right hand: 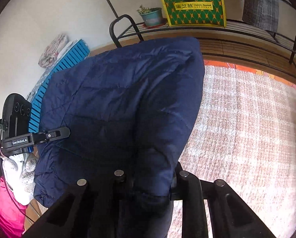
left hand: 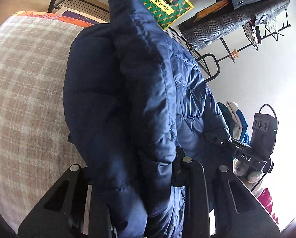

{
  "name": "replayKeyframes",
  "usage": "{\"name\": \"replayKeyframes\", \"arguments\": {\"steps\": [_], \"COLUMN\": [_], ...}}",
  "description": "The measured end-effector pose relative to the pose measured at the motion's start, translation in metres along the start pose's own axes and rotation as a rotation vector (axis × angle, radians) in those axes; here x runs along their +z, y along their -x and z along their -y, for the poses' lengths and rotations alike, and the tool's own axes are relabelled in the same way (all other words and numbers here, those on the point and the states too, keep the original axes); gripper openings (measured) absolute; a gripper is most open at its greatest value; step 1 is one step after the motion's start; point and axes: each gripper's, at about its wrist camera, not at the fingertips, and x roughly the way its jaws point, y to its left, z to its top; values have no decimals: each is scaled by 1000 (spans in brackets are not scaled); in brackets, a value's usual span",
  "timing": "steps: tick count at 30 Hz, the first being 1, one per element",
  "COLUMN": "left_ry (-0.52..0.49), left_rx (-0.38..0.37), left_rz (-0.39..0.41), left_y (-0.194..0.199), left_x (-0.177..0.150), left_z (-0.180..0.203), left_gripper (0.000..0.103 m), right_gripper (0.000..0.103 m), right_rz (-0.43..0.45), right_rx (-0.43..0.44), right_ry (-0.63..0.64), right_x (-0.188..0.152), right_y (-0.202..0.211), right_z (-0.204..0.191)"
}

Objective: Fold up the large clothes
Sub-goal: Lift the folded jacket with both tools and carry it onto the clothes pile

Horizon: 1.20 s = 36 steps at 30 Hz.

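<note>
A navy blue quilted puffer jacket (left hand: 140, 99) hangs lifted above a beige plaid blanket (left hand: 25, 91). My left gripper (left hand: 148, 180) is shut on a bunched fold of the jacket, which fills the middle of the left wrist view. My right gripper (right hand: 149, 178) is shut on another part of the jacket (right hand: 124, 103), which drapes over its fingers. The right gripper's body (left hand: 245, 154) shows at the jacket's right side in the left wrist view. The left gripper's body (right hand: 34, 136) shows at the jacket's left in the right wrist view. The blanket (right hand: 247, 123) lies to the right there.
A black metal rack (right hand: 237, 29) behind the blanket holds a green and yellow bag (right hand: 193, 6) and a potted plant (right hand: 151, 15). Coats hang on a rack (left hand: 237, 23). A blue slatted crate (right hand: 54, 75) and a pink cloth (right hand: 7, 208) lie at left.
</note>
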Motion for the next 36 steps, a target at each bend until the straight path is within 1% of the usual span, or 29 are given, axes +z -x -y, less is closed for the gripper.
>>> {"name": "replayKeyframes", "arguments": {"steps": [3, 8, 9, 11, 15, 20, 26, 31, 34, 36], "left_ry": [-13, -38, -47, -62, -106, -179, -271, -316, -335, -346], "left_rx": [-7, -35, -42, -59, -99, -136, -175, -190, -188, -189], "left_rz": [3, 0, 0, 2, 10, 5, 14, 19, 18, 23], "left_y": [15, 40, 53, 62, 75, 84, 91, 92, 83, 74], "left_x": [-20, -48, -54, -66, -79, -92, -101, -112, -114, -115], "left_z": [11, 24, 13, 14, 41, 74, 126, 161, 182, 198], "left_gripper": [27, 27, 27, 27, 27, 27, 27, 27, 27, 27], "right_gripper": [18, 18, 17, 17, 17, 17, 17, 17, 17, 17], "right_rz": [-1, -1, 5, 20, 67, 122, 169, 199, 202, 205], "right_rx": [-50, -110, -121, -146, -192, -259, -329, -347, -351, -348], "right_ry": [36, 64, 69, 79, 86, 75, 66, 60, 61, 64], "right_x": [-11, -36, -41, -48, -66, -86, -106, -113, -118, -116], "right_y": [22, 63, 72, 88, 128, 173, 225, 251, 264, 269], "right_z": [-23, -40, -45, -55, -65, -67, -62, -48, -35, -22]}}
